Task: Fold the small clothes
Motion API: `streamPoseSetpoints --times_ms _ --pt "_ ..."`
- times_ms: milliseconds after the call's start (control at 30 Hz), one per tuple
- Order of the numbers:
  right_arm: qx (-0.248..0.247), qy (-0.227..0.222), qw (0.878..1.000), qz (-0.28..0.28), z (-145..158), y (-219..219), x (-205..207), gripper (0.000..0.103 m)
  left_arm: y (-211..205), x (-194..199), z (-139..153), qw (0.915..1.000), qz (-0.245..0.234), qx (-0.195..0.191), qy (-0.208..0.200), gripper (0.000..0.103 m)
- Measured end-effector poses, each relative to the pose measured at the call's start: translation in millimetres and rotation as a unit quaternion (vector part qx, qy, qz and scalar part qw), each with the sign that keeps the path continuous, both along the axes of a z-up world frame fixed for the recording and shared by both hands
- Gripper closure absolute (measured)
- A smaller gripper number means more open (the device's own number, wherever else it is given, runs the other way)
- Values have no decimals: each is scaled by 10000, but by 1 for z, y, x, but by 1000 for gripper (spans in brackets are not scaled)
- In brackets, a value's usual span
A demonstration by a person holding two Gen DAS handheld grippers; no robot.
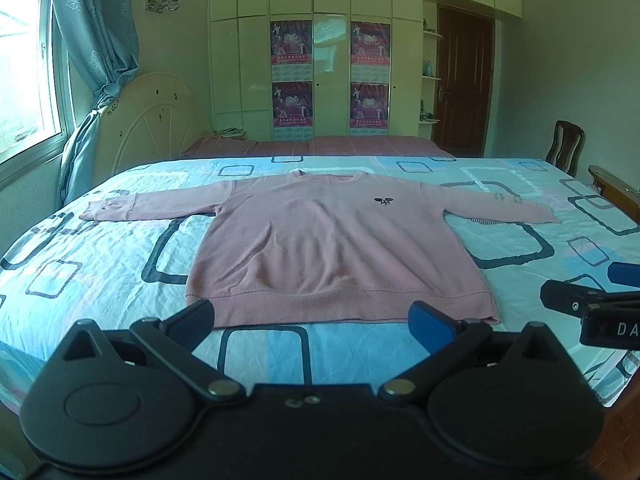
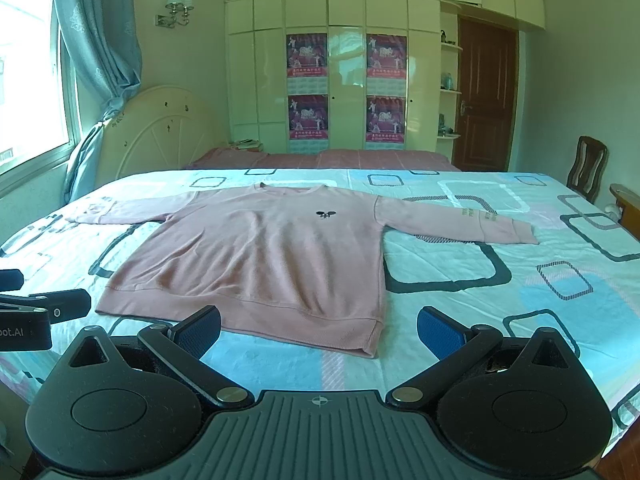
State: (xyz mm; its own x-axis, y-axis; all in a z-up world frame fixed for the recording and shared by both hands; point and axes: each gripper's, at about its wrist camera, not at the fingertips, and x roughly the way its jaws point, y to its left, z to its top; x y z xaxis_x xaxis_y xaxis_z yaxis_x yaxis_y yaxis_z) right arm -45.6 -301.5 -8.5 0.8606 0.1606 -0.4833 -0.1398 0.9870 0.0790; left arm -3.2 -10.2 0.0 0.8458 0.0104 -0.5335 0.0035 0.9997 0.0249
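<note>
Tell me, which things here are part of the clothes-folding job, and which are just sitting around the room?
Part of the job:
pink sweatshirt, spread flat with sleeves out
left gripper, open, empty
right gripper, open, empty
bed, the patterned sheet it lies on

Just there:
wooden chair
posters on the wardrobe
blue curtain
wall lamp
brown door

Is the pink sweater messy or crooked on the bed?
Nothing stands out. The sweater lies flat, front up, on the bedsheet, both sleeves spread out sideways, with only soft wrinkles. The left gripper and right gripper are open near its hem, holding nothing.
</note>
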Motion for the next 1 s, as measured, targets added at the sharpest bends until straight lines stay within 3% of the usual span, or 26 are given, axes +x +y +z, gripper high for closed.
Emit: streamPoseSetpoints --times_ms 600,1000 --pt "-42 -6 10000 85 0 3 2 0 1 2 -3 10000 50 29 4 0" --pt "-24 8 9999 156 -2 19 25 0 13 19 -4 9999 80 123 46 0"
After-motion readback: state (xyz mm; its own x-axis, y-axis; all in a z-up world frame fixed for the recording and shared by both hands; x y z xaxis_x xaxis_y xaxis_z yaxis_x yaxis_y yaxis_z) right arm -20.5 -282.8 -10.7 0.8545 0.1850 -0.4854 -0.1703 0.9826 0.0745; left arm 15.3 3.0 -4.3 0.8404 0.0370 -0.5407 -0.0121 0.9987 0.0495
